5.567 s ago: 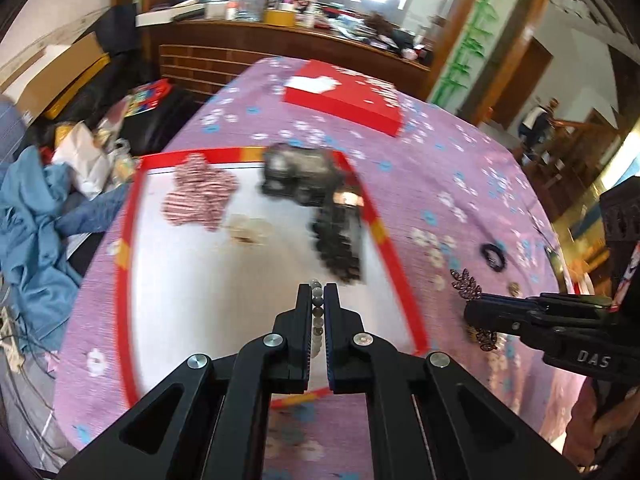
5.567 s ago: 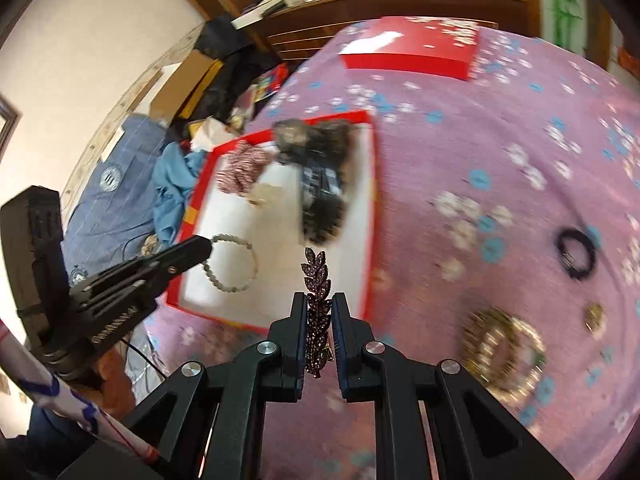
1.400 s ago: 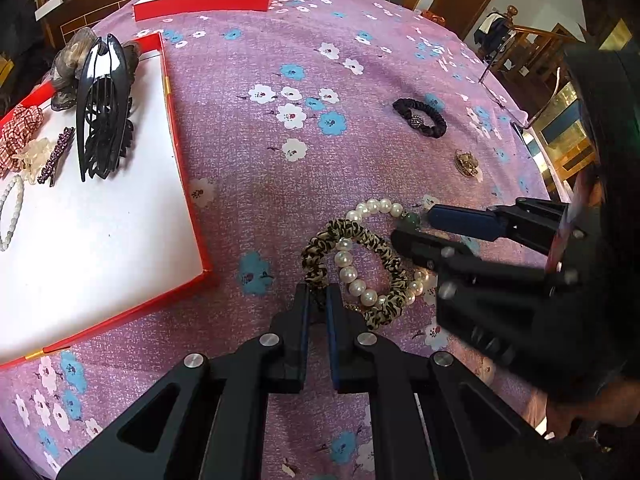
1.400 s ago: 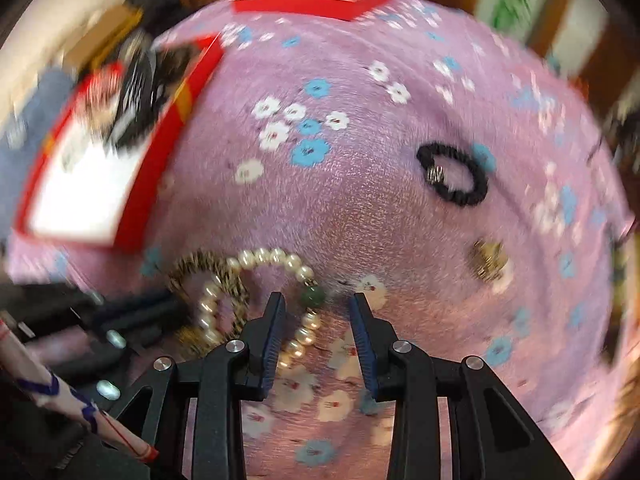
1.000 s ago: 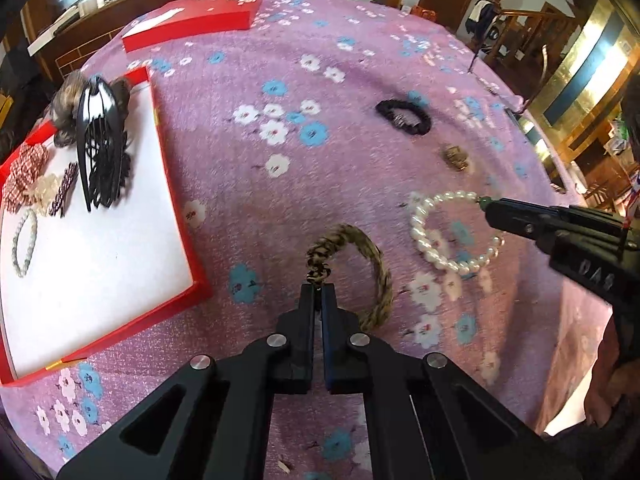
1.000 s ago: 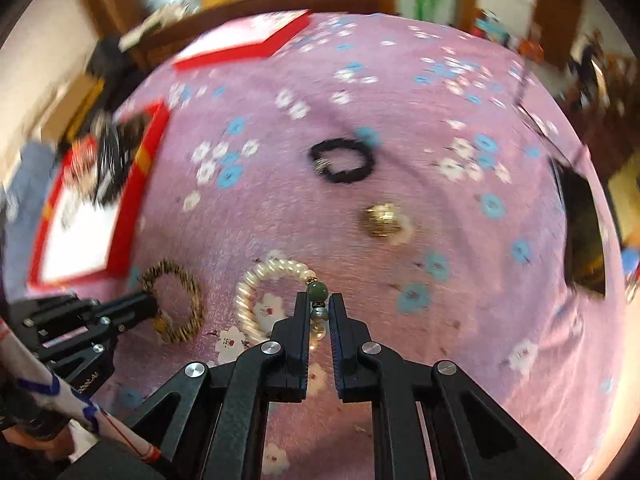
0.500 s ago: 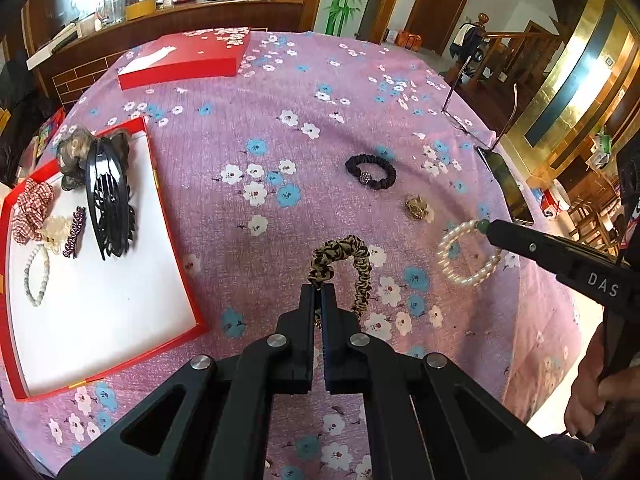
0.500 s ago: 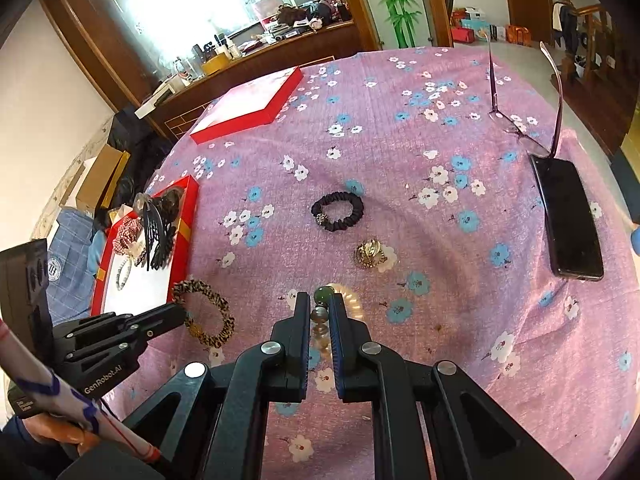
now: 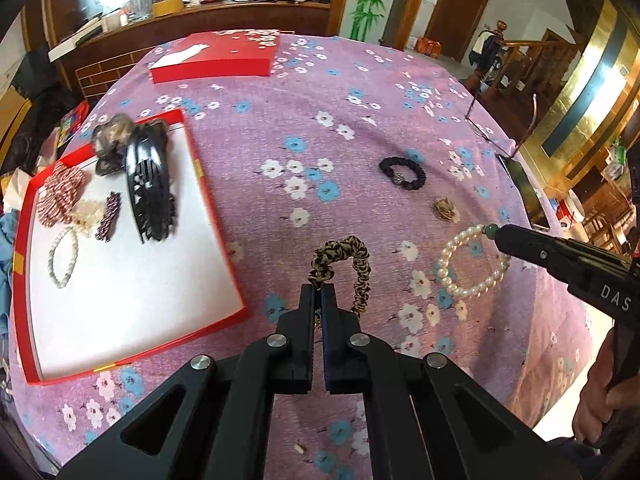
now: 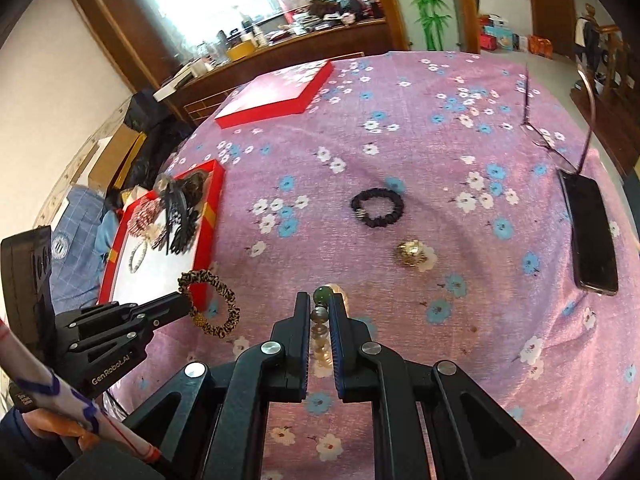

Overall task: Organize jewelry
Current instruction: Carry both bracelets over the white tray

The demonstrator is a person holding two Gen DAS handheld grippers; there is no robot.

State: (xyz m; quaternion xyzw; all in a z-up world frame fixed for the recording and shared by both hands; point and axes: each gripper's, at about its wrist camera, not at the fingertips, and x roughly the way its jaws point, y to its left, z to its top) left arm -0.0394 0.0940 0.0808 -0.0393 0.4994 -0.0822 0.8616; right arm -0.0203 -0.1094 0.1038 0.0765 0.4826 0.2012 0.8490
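My left gripper (image 9: 318, 290) is shut on a leopard-print scrunchie (image 9: 347, 264) and holds it above the purple flowered cloth; it also shows in the right wrist view (image 10: 216, 308). My right gripper (image 10: 320, 300) is shut on a pearl bracelet (image 9: 468, 262) with a green bead (image 10: 322, 293), lifted off the cloth. The red tray (image 9: 218, 236) with a white floor lies to the left. It holds a black claw clip (image 9: 148, 184), a striped scrunchie (image 9: 60, 196), a dark hair clip (image 9: 109, 216) and a bead bracelet (image 9: 62, 256).
A black scrunchie (image 9: 402, 174) and a small gold brooch (image 9: 446, 208) lie on the cloth to the right. A red box lid (image 9: 216, 60) sits at the far side. A phone (image 10: 592, 232) and glasses (image 10: 560, 136) lie at the right edge.
Both grippers closed on their pieces and rose: the left lifted the leopard scrunchie, the right lifted the pearl bracelet. Earlier each had put an item into the tray.
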